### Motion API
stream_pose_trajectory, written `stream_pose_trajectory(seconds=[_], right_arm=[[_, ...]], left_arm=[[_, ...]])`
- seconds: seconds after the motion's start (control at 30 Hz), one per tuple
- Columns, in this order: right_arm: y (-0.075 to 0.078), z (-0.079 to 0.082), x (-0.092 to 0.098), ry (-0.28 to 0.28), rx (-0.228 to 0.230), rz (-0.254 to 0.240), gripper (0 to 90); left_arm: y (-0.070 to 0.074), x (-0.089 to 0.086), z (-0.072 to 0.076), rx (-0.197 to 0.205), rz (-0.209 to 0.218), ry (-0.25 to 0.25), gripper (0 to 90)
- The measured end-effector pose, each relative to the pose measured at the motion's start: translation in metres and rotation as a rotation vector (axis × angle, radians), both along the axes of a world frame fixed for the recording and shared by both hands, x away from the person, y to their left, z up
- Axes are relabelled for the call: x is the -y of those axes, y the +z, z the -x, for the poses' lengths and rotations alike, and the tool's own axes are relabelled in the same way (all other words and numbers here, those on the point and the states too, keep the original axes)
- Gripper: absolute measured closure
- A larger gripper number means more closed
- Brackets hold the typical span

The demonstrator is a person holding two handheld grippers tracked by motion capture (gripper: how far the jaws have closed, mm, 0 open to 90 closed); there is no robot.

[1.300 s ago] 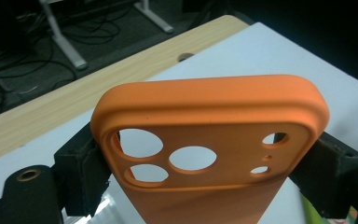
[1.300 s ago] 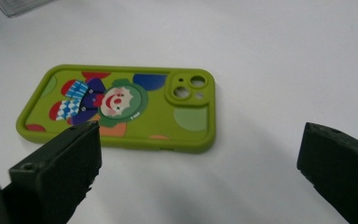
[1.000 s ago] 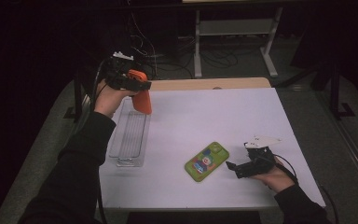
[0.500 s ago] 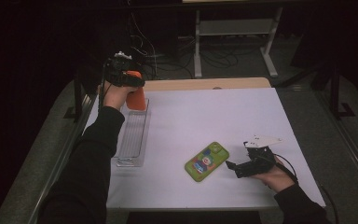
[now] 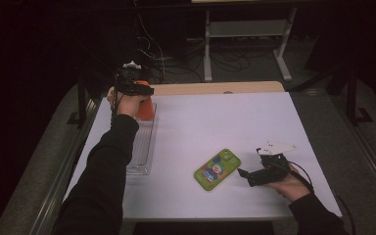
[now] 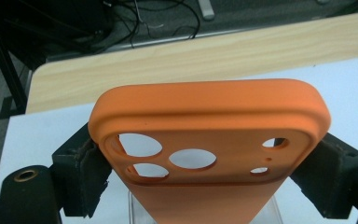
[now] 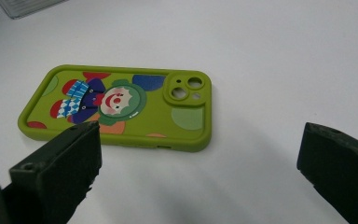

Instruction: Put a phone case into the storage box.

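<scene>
An orange phone case [image 5: 145, 108] [image 6: 209, 135] with camera cut-outs is gripped by its two long edges in my left gripper [image 5: 138, 92] [image 6: 209, 175], which is shut on it. The case hangs upright over the far end of a clear plastic tray [image 5: 142, 152]; I cannot tell whether it touches the tray. A green phone case [image 5: 217, 169] [image 7: 116, 105] with a clown picture lies flat on the white table [image 5: 235, 122]. Just to its right, my right gripper [image 5: 247, 176] [image 7: 200, 177] rests low with its jaws wide apart and nothing between them.
The tray runs along the table's left side, and its corner [image 7: 23, 5] appears in the right gripper view. A wooden strip [image 5: 215, 88] [image 6: 191, 60] borders the far edge. Beyond it stand a metal rack [image 5: 247, 29] and loose cables on the floor.
My left hand has sunk and moved towards the far end of the tray, carrying the orange case with it. The right hand and the green case have stayed put.
</scene>
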State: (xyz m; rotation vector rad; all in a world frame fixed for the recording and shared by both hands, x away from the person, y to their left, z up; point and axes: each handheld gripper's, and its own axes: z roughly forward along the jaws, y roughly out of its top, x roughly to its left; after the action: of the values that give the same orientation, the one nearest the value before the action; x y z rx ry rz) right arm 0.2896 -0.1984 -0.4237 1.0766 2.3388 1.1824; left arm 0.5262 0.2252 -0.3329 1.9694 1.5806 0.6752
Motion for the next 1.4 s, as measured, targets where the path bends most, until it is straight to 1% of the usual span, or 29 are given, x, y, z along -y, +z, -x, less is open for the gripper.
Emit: stream_pose_trajectory(seconds=[0.07, 0.1, 0.2, 0.23, 0.27, 0.3, 0.33, 0.37, 0.43, 0.5, 0.6, 0.63, 0.9, 0.93, 1.03, 1.07, 1.1, 1.2, 1.23, 1.3, 1.4], right_arm=[[0.0, 0.0, 0.0, -0.001, 0.009, 0.002, 0.0], [0.0, 0.0, 0.0, -0.002, 0.005, 0.002, 0.0], [0.0, 0.0, 0.0, -0.002, 0.007, 0.007, 0.0], [0.0, 0.0, 0.0, -0.002, 0.007, 0.007, 0.0], [0.0, 0.0, 0.0, -0.004, 0.005, 0.007, 0.0], [0.0, 0.0, 0.0, -0.007, 0.005, 0.0, 0.0], [0.0, 0.0, 0.0, -0.01, -0.002, -0.001, 0.0], [0.0, 0.0, 0.001, -0.008, 0.006, 0.002, 0.0], [0.0, 0.0, 0.001, -0.008, 0.004, 0.005, 0.0], [0.001, 0.0, 0.001, -0.015, -0.001, 0.0, 0.0], [0.001, -0.001, 0.002, -0.013, 0.0, -0.001, 0.0], [0.001, -0.001, 0.002, -0.015, 0.001, 0.0, 0.0], [0.001, -0.001, 0.003, -0.013, 0.004, 0.003, 0.0], [0.001, -0.001, 0.002, -0.018, -0.001, 0.0, 0.0], [0.0, -0.001, 0.003, -0.015, 0.002, 0.004, 0.0], [0.0, -0.001, 0.002, -0.016, 0.002, 0.004, 0.0], [0.0, 0.0, 0.002, -0.018, -0.011, 0.003, 0.0], [0.0, 0.0, 0.001, -0.018, -0.008, 0.007, 0.0], [0.0, 0.0, 0.001, -0.017, -0.007, 0.007, 0.0], [0.0, -0.001, 0.001, -0.012, -0.004, 0.015, 0.0], [0.0, -0.001, 0.002, -0.011, -0.003, 0.014, 0.0]], left_arm=[[-0.003, 0.001, 0.0, -0.005, 0.0, -0.001, 14.2], [-0.005, 0.002, -0.001, -0.01, -0.018, -0.002, 14.2], [-0.01, 0.003, -0.002, -0.027, -0.02, -0.003, 14.1], [-0.012, 0.003, -0.002, -0.023, -0.022, 0.0, 14.1], [-0.012, 0.003, -0.002, -0.035, -0.031, 0.0, 14.1], [-0.013, 0.003, -0.002, -0.034, -0.025, 0.002, 14.1], [-0.013, 0.003, -0.003, -0.038, -0.033, -0.001, 14.1], [-0.014, 0.004, -0.003, -0.036, -0.034, 0.003, 14.1], [-0.015, 0.004, -0.003, -0.038, -0.043, -0.001, 14.1], [-0.016, 0.005, -0.004, -0.039, -0.041, 0.005, 14.0], [-0.017, 0.006, -0.005, -0.032, -0.05, 0.007, 13.8], [-0.018, 0.007, -0.005, -0.027, -0.044, 0.009, 13.7], [-0.019, 0.01, -0.006, -0.015, -0.082, 0.018, 11.9], [-0.02, 0.01, -0.006, -0.009, -0.075, 0.027, 11.6], [-0.021, 0.007, -0.008, -0.007, -0.067, 0.032, 11.6], [-0.021, 0.007, -0.008, -0.005, -0.067, 0.032, 11.6], [-0.021, 0.007, -0.008, -0.003, -0.066, 0.033, 11.6], [-0.023, 0.006, -0.01, -0.002, -0.064, 0.036, 11.2], [-0.023, 0.005, -0.011, 0.0, -0.065, 0.038, 10.8], [-0.024, 0.004, -0.012, -0.001, -0.049, 0.042, 9.0], [-0.025, 0.002, -0.012, 0.0, -0.042, 0.043, 6.6]])
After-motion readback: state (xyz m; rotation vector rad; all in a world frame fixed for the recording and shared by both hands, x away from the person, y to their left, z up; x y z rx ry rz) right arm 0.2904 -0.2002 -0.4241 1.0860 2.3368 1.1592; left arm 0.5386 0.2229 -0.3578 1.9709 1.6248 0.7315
